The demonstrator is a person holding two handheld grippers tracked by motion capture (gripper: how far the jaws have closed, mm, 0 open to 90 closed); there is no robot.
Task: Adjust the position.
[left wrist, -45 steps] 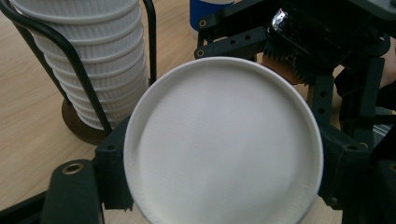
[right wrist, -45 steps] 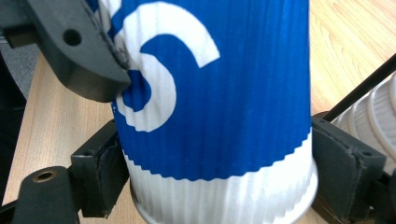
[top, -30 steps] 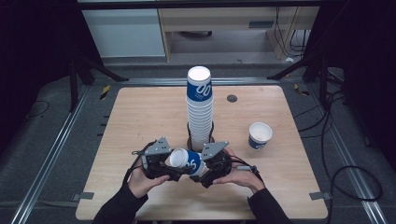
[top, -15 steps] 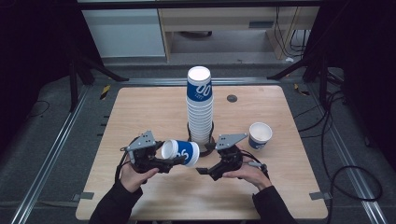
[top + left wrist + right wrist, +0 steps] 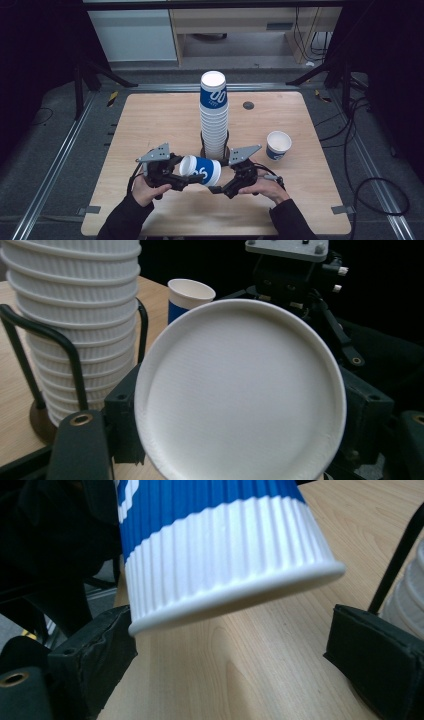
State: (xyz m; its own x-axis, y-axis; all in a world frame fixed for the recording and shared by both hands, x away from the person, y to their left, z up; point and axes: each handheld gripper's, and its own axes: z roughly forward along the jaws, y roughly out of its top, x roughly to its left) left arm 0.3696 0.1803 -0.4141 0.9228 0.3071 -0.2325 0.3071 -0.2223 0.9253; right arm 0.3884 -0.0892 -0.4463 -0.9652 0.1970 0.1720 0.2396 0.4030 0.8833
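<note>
High view: left gripper (image 5: 184, 176) fingers pinch a sideways blue-and-white cup (image 5: 201, 170); its white logo is unreadable. Right gripper (image 5: 220, 189) fingers are spread, apart from the cup.

cup (image 5: 201, 170): blue-and-white ribbed paper, on its side, base leftward, just in front of the stack
stack (image 5: 214, 117): tall, upside-down cups, upright in a wire holder
second cup (image 5: 278, 145): upright, right of stack

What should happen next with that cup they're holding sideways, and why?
Probably close the right gripper on the rim of the cup: its jaws stand open either side of it, while the left gripper holds the base end.
</note>
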